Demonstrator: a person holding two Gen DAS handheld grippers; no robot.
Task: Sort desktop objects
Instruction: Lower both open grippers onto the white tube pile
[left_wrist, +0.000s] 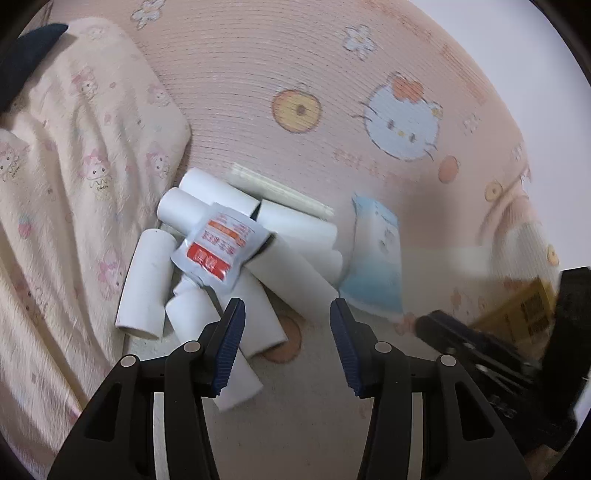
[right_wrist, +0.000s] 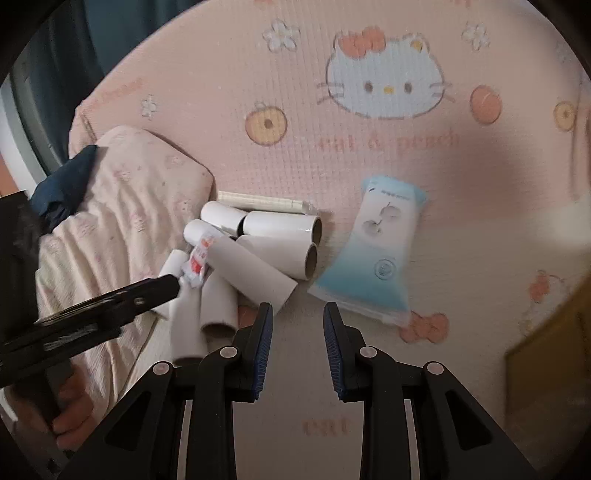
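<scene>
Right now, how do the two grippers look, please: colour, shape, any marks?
Both are alike. The left gripper and the right gripper have glossy black plastic frames with triangular cut-outs and round silver rivets at the joints. Each finger ends in a dark blue ribbed pad. No cables or sleeves show.

Cardboard tubes (left_wrist: 142, 284) looked matt white outside, with raw brown paper inside their open ends. Sachet (left_wrist: 218, 247) on the pile was glossy crinkled foil-plastic, printed red and orange. Blue-white pouch (right_wrist: 376, 251) was smooth soft plastic with a slight sheen. Mat (right_wrist: 258, 74) was woven, finely ribbed, matt pink, printed with cartoon cats and peaches. Blanket (left_wrist: 55, 166) was soft fuzzy cloth, cream, wrinkled. Dark blue cloth (right_wrist: 70, 181) was matt. Fingers (left_wrist: 229, 347) were black hard plastic, semi-gloss, with ribbed blue rubbery pads and small metal pins.
</scene>
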